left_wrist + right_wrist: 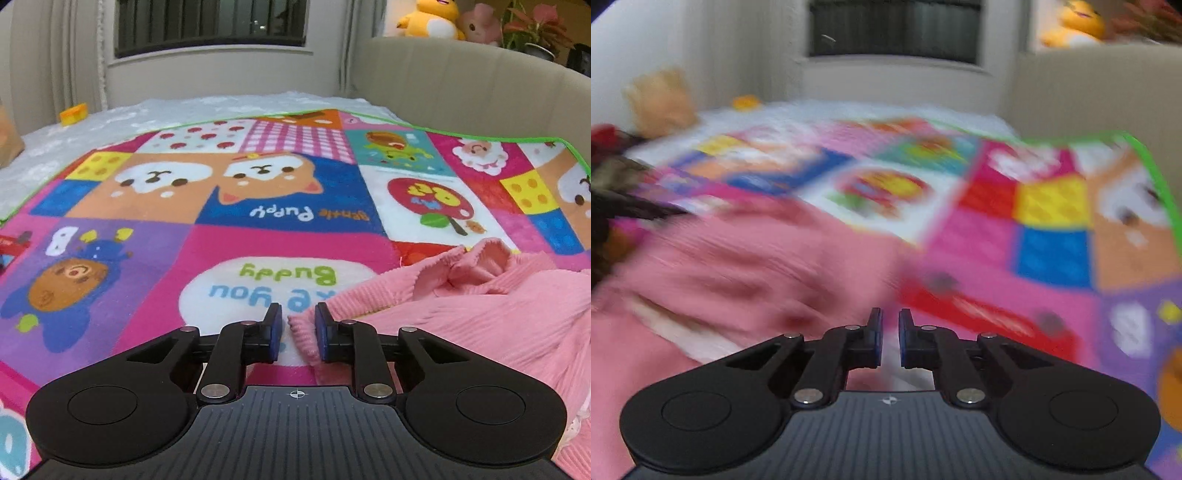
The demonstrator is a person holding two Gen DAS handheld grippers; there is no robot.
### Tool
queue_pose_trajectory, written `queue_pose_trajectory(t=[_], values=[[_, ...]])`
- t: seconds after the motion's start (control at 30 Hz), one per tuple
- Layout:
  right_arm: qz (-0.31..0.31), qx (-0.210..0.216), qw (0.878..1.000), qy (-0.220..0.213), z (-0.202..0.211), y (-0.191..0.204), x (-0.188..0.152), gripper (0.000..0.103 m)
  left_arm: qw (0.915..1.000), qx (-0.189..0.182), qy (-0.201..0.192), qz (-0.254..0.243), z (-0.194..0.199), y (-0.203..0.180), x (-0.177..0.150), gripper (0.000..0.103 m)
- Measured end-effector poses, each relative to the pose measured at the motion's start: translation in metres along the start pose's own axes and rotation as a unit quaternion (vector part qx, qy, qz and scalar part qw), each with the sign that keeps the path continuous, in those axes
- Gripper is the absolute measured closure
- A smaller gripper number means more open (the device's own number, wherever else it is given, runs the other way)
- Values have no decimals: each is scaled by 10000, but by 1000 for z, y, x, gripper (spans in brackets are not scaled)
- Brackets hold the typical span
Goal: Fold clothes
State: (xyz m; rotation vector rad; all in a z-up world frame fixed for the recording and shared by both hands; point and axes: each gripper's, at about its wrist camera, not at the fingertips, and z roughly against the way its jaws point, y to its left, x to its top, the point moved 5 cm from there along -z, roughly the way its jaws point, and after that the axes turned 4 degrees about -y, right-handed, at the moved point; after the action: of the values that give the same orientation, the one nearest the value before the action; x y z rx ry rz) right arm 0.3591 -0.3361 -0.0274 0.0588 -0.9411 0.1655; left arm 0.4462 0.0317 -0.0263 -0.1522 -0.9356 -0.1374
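On colourful cartoon-print blanket, ribbed pink knitted sweater at right; left gripper fingers narrow around sweater cuff, contact unclear. Right view, blurred: right gripper fingers almost closed, nothing visibly held, over sweater edge.

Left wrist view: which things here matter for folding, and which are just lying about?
Job:
- pink ribbed sweater
- left gripper, a sweater edge between its fingers
- cartoon blanket underneath

Lying about:
- yellow plush
- pink plush
- potted plant
- orange block
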Motion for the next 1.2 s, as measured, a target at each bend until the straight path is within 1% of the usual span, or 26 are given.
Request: queue_pose_trajectory(t=[0.03,0.07,0.1,0.13,0.17,0.2,0.23,0.27,0.33,0.37,0.4,0.43,0.47,0.5,0.53,0.63,0.7,0.77,0.8,0.83,0.87,0.9,0.97,1.03,1.13,1.2], values=[[-316,66,9995,-62,4,-10,-1,93,10000,-57,-32,24,5,-1,1,77],[-663,272,9972,-220,11,-17,3,92,9998,-147,-55,82,10,-1,3,75],[-973,471,9934,-380,17,-23,7,85,9995,-256,-71,152,14,-1,3,71],[-1082,635,9907,-536,23,-22,12,79,9989,-388,-94,235,19,-2,4,61],[-1034,773,9895,-644,24,-17,17,62,9981,-510,-117,315,24,-3,5,57],[-985,912,9881,-752,26,-12,22,51,9975,-586,-139,381,29,-5,5,52],[-929,1051,9865,-841,26,-6,26,49,9968,-657,-158,436,33,-7,5,51],[-845,1184,9859,-825,22,4,28,48,9964,-706,-162,445,36,-10,5,51],[-756,1341,9859,-657,4,23,28,45,9955,-806,-169,460,42,-17,4,46],[-764,1386,9861,-514,-8,30,27,45,9951,-867,-167,448,44,-21,3,43],[-795,1411,9861,-360,-20,37,24,53,9946,-931,-166,439,46,-26,2,39],[-793,1400,9867,-250,-30,43,22,65,9938,-1002,-168,442,49,-30,2,35],[-737,1375,9874,-269,-31,47,23,85,9931,-1063,-173,462,51,-33,2,33],[-690,1347,9879,-325,-31,51,24,87,9922,-1130,-185,490,54,-36,3,30],[-679,1303,9877,-542,-24,51,31,87,9911,-1207,-204,517,56,-38,4,27],[-660,1184,9869,-874,-11,42,51,87,9870,-1470,-273,585,61,-48,6,19],[-656,977,9908,-674,-19,34,51,87,9843,-1626,-261,631,57,-55,3,19],[-521,584,9964,-311,-38,27,36,86,9846,-1639,-199,574,48,-64,-4,19],[-435,399,9981,-164,-47,24,28,79,9869,-1541,-154,459,41,-68,-10,19],[-373,331,9986,-171,-49,23,21,73,9889,-1441,-109,338,35,-72,-15,20],[-310,264,9990,-178,-52,21,14,64,9909,-1334,-69,192,30,-75,-20,20],[-268,209,9992,-189,-53,20,9,60,9924,-1230,-37,35,26,-77,-26,20],[-334,209,9988,-283,-43,18,16,58,9937,-1065,-47,-348,22,-83,-34,20],[-158,188,9982,-548,-28,22,28,58,9935,-1018,-95,-507,23,-85,-37,19],[-79,493,9945,-920,-2,31,42,57,9934,-1042,-82,-464,22,-83,-39,17],[-282,926,9913,-887,5,34,43,57,9934,-1062,-70,-423,21,-81,-40,17]])
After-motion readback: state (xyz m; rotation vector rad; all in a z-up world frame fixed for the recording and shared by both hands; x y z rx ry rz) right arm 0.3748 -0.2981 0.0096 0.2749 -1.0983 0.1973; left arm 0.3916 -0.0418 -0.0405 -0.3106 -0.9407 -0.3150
